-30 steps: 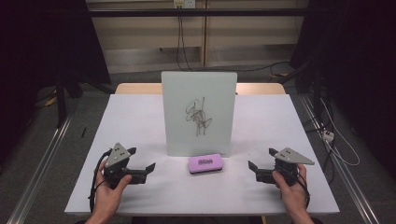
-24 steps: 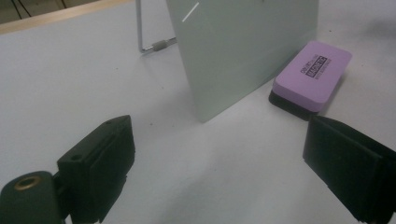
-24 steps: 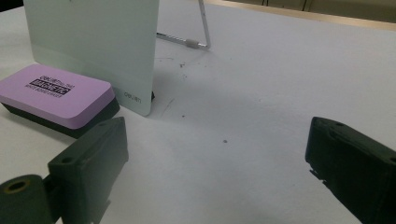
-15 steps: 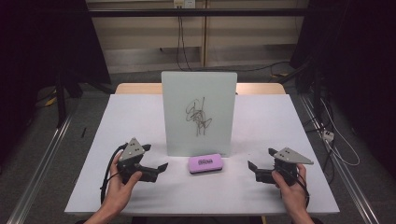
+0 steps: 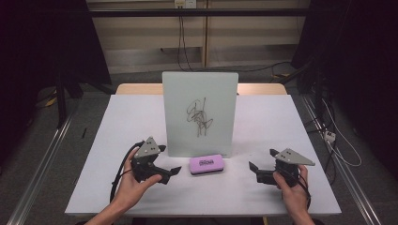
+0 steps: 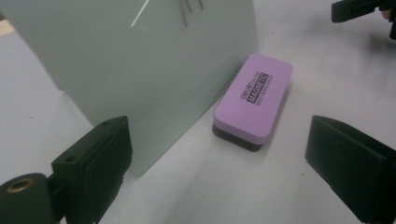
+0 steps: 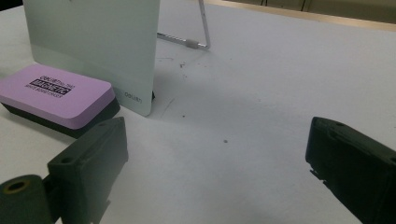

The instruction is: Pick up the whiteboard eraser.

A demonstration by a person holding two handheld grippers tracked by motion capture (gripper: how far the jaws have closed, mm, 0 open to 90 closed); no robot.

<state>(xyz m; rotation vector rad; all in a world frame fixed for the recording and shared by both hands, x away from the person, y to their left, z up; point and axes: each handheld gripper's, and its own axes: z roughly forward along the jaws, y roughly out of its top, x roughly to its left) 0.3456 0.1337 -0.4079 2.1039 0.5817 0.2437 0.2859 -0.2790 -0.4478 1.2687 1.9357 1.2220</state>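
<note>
On the table (image 5: pixel 117 122) the purple eraser (image 5: pixel 205 165) lies flat near the front edge, just in front of the upright board (image 5: pixel 200 112) and close to its lower right corner, with the scribble (image 5: pixel 199 117) above it on the board's face. The left gripper (image 5: pixel 170 172) sits just left of the eraser, jaws spread wide and holding nothing; in the left gripper view the eraser (image 6: pixel 254 100) lies ahead between the two jaws, not yet touched, while the board (image 6: pixel 140 70) stands close by the left jaw. The right gripper (image 5: pixel 256 169) rests near the front right of the table, well apart from the eraser, jaws likewise wide and empty. The likeliest trouble is that left jaw: if the gripper goes forward on this line, the jaw may catch the board's bottom edge and shove or tip it, since the board appears to stand on nothing more than a thin wire prop (image 7: pixel 201 32) behind it. A closing grip set too near one end of the eraser could also make it swivel or slide on the smooth table toward the board. A shallow pinch on the foam top alone might slip off when lifted.
</note>
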